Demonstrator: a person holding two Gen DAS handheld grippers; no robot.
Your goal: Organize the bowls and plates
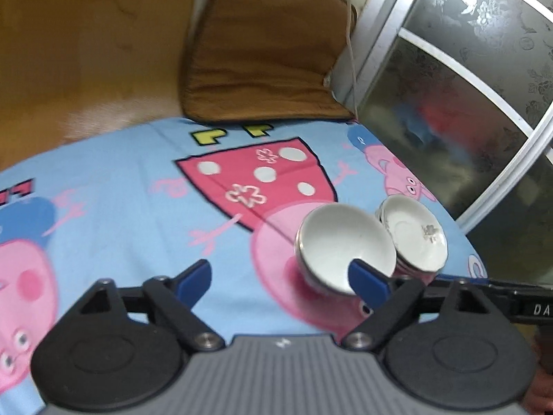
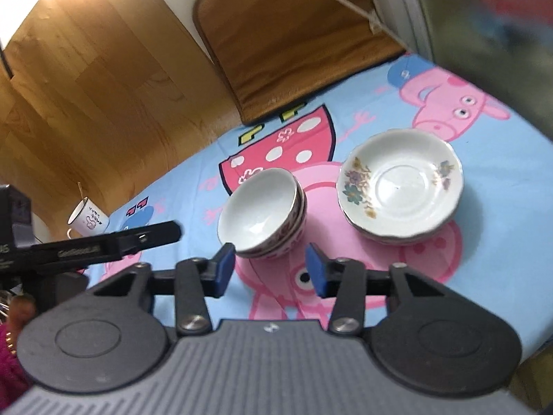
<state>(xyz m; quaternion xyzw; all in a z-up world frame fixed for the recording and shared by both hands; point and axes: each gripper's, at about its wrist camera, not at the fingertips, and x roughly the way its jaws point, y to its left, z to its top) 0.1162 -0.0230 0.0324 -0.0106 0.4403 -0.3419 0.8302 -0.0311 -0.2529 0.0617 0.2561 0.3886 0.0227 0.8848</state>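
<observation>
Bowls sit nested in one stack at the middle of the right wrist view, and the plates are piled just beside them to the right, apart from them. I judge this is the sorted arrangement: like with like, so each pile stays compact on the cartoon cloth.

Going from left in the right wrist view: at the left edge you see your left gripper as a black bar, and behind it a small white mug at the cloth's border. Then come the bowls, white inside with a dark pattern outside, the top one tilted a little. The plates are white, scalloped, with flowers on the rim.

Your right gripper has its jaws partly apart and nothing between them; the bowl stack stands just beyond the blue pads.

In the left wrist view, your left gripper is at lower centre, jaws wide apart and empty. The right pad only overlaps the bowls in the picture; whether it touches them I cannot tell. The plates are at right.
</observation>
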